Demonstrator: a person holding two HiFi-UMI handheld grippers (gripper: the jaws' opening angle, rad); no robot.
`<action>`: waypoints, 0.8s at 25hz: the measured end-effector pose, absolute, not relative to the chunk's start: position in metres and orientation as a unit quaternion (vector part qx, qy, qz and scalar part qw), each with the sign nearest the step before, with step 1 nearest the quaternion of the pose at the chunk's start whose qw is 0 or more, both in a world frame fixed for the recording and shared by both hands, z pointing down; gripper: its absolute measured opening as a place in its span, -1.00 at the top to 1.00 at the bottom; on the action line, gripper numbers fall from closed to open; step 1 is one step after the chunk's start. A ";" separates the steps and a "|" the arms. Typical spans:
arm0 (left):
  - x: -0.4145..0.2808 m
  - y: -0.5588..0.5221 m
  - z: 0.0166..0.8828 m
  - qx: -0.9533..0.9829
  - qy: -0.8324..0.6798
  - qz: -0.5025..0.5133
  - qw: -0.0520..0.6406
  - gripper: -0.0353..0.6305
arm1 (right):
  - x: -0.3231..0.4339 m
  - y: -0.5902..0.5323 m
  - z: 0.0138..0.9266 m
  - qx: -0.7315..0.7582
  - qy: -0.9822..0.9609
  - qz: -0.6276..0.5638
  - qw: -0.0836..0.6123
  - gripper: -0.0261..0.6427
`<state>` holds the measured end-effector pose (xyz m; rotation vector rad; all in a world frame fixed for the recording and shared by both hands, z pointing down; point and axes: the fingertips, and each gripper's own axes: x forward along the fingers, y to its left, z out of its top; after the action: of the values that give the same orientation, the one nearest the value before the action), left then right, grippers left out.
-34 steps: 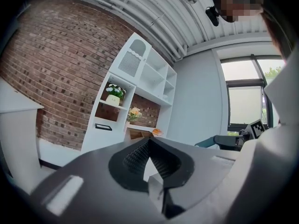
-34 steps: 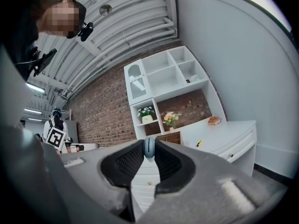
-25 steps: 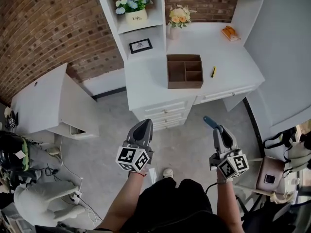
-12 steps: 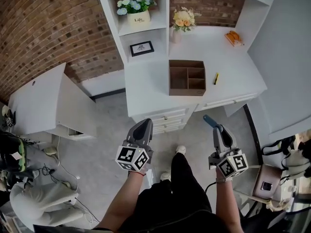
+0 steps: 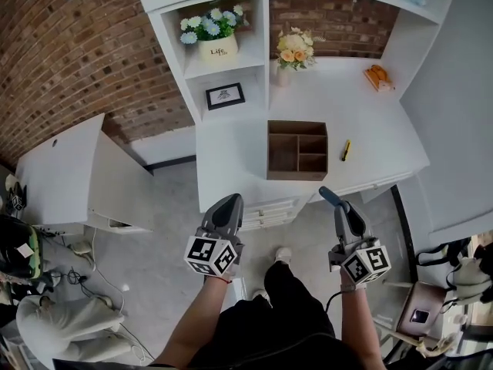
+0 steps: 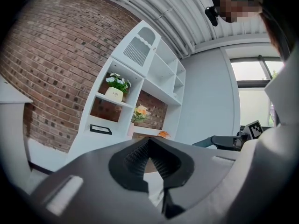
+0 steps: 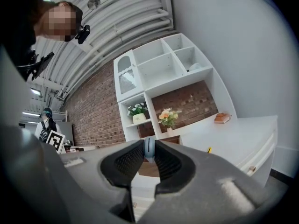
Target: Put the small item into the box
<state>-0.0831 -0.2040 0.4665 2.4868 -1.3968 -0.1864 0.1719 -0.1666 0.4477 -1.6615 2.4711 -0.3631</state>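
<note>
A brown wooden box (image 5: 296, 150) with several compartments sits near the front of the white desk (image 5: 231, 153). A small yellow item (image 5: 346, 150) lies just right of it. Both grippers hang over the floor, short of the desk. My right gripper (image 5: 341, 205) is shut on a thin light-blue item (image 5: 329, 196) that sticks out past its tips. In the right gripper view that blue item (image 7: 149, 149) stands clamped between the jaws of the right gripper (image 7: 149, 146), with the box (image 7: 148, 169) and the yellow item (image 7: 209, 150) beyond. My left gripper (image 5: 231, 200) is shut and holds nothing.
The desk's drawers (image 5: 266, 210) face me. A shelf unit holds a flower pot (image 5: 209, 37) and a picture frame (image 5: 226, 95). A vase of orange flowers (image 5: 294, 52) and an orange object (image 5: 377, 76) stand at the back. Another white table (image 5: 69, 168) is on the left.
The desk and box have slid down the head view and sit closer as the person steps forward. Both grippers keep the same pose; the right one still holds the blue item.
</note>
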 end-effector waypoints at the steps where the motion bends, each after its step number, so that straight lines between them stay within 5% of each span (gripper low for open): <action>1: -0.082 -0.211 0.466 0.861 -0.485 -0.064 0.141 0.88 | 0.173 -0.175 0.448 -0.550 0.823 -0.122 0.071 0.72; 20: -0.065 -0.288 0.480 0.836 -0.525 -0.046 0.154 0.89 | 0.186 -0.274 0.486 -0.510 0.846 -0.152 0.021 0.72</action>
<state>-0.0647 -0.2884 0.4797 2.3961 -1.5041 -0.1314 0.1856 -0.2739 0.4858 -1.5798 2.6235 -0.4720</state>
